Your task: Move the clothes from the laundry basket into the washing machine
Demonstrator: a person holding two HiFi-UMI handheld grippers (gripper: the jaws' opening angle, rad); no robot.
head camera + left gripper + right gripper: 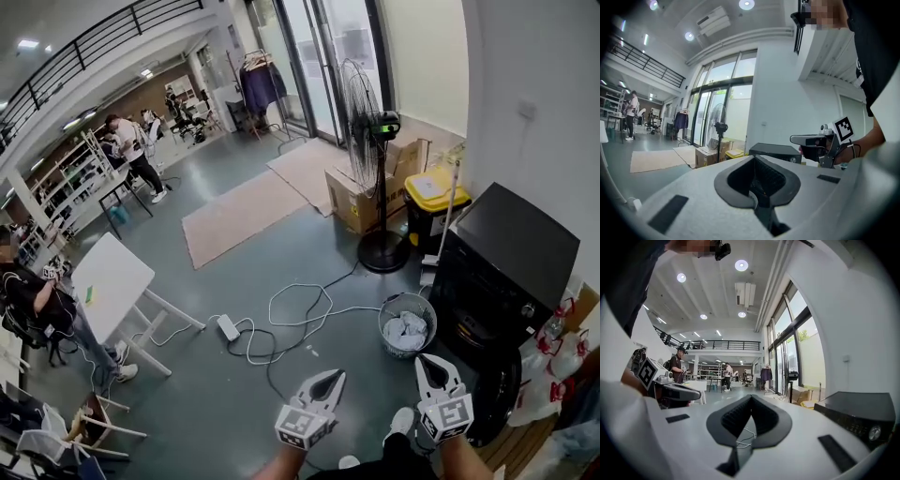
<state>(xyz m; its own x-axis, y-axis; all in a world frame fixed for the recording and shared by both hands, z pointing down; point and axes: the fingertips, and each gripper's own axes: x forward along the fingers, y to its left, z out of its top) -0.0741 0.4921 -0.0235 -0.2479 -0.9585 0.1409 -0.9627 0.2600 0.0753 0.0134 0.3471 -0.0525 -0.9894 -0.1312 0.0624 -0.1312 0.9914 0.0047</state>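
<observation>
A round mesh laundry basket (407, 324) with white clothes (405, 330) in it stands on the grey floor, just left of the black washing machine (506, 267). The machine's dark round door (496, 395) hangs open at its front. I hold both grippers low in the head view, short of the basket. My left gripper (335, 374) is shut and holds nothing, its tips (754, 157) meeting. To its right, my right gripper (425, 359) is also shut and holds nothing, tips (751, 396) together. The washing machine (855, 411) shows at right in the right gripper view.
A standing fan (373, 141), cardboard boxes (349, 199) and a yellow-lidded bin (433, 190) stand behind the basket. White cables and a power strip (228, 327) lie on the floor to its left. A white table (111, 279) and people are further left. Red-and-white bags (551, 366) sit beside the machine.
</observation>
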